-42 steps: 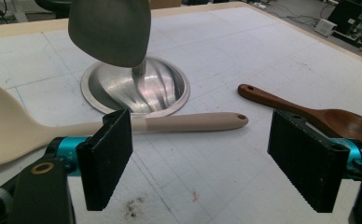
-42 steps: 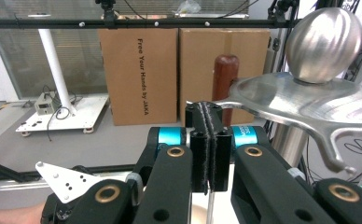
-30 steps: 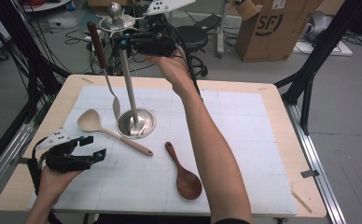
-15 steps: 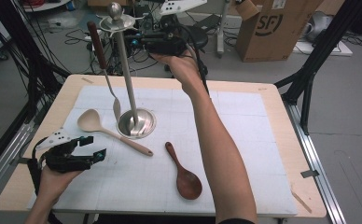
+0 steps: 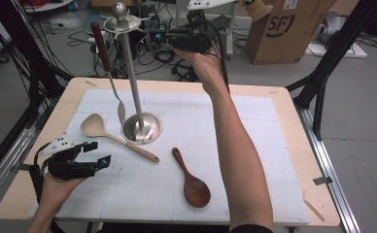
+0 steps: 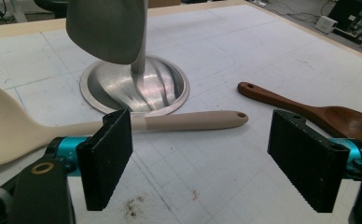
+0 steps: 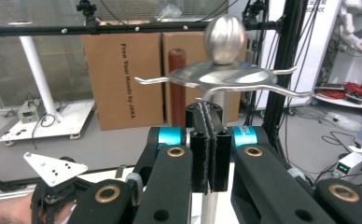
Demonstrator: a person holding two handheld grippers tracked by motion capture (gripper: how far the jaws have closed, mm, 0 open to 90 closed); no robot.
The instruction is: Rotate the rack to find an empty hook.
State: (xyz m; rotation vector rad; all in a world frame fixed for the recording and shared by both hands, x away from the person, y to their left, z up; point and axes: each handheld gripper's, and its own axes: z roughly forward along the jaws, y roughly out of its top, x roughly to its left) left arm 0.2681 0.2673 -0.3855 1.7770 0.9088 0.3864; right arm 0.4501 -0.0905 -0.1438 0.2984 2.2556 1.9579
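left gripper (image 5: pixel 96 154): jaws apart, empty, low at near left table edge.
beige spoon (image 5: pixel 113 138): matte, flat on mat, touching stand base.
dark wooden spoon (image 5: pixel 192 180): glossy, lying apart.
metal spoon (image 5: pixel 110 73): hangs from steel rack (image 5: pixel 134 77).
right gripper (image 5: pixel 160 33): jaws clenched, empty, beside rack top.
step: probably one hung; next, grasp a spoon handle.

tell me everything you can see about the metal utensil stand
The metal utensil stand looks like brushed steel: a round domed base resting on the white mat, a slim upright pole, and a flat top disc with curved hooks under a ball knob. It stands upright at the mat's far left. A spatula with a dark red handle hangs from one hook. The beige spoon lies close by its base. The right gripper, shut, is beside the top.
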